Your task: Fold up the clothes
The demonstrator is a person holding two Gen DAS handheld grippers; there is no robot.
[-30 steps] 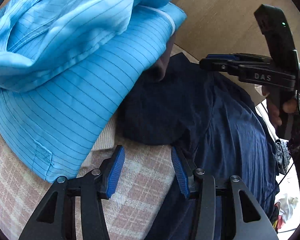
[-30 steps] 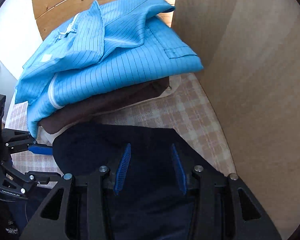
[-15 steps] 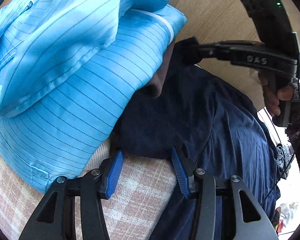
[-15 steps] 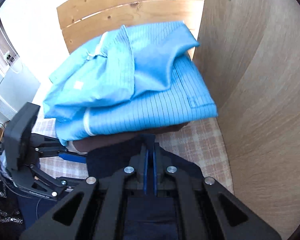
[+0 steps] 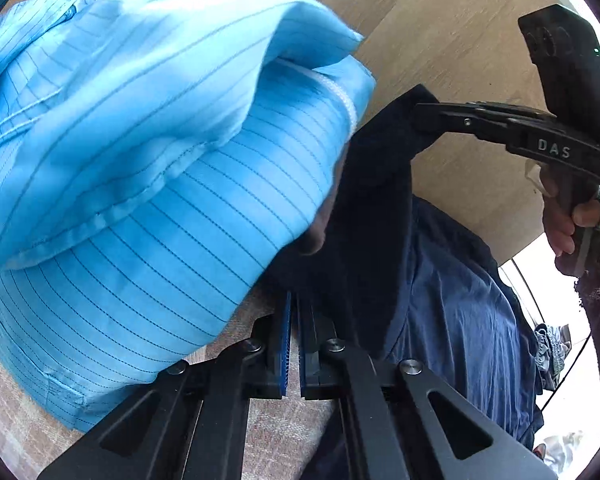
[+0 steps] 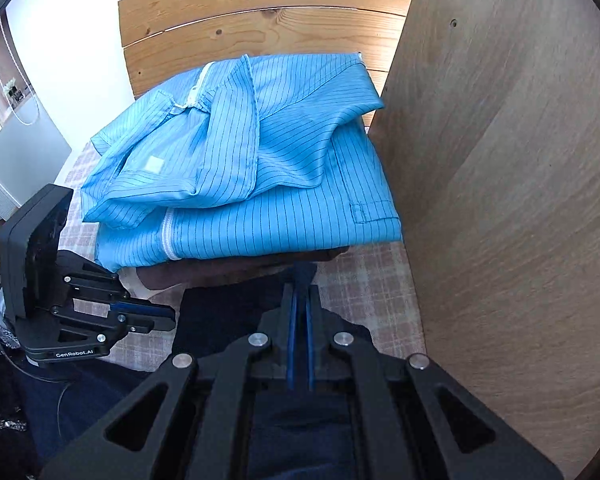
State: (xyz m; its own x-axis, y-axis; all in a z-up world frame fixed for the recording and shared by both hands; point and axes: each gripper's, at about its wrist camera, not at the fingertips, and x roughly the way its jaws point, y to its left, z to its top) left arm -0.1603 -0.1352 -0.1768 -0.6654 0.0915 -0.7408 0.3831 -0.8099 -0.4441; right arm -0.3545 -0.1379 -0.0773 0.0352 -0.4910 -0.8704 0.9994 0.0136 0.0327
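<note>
Dark navy garment [image 5: 380, 216] hangs creased between both pinching tools

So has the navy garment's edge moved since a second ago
Yes. The navy garment edge, pinched by the right gripper, has risen from the checked cloth toward the blue striped stack.

Both tongs point steeply downward, side by side. The left tongs [image 5: 294, 308] are clamped shut, blue pads pressed together. The right tongs [image 6: 301, 276] are likewise closed tight, gripped from behind by a bare hand [image 5: 566, 226] wrapped around the handle.
</note>
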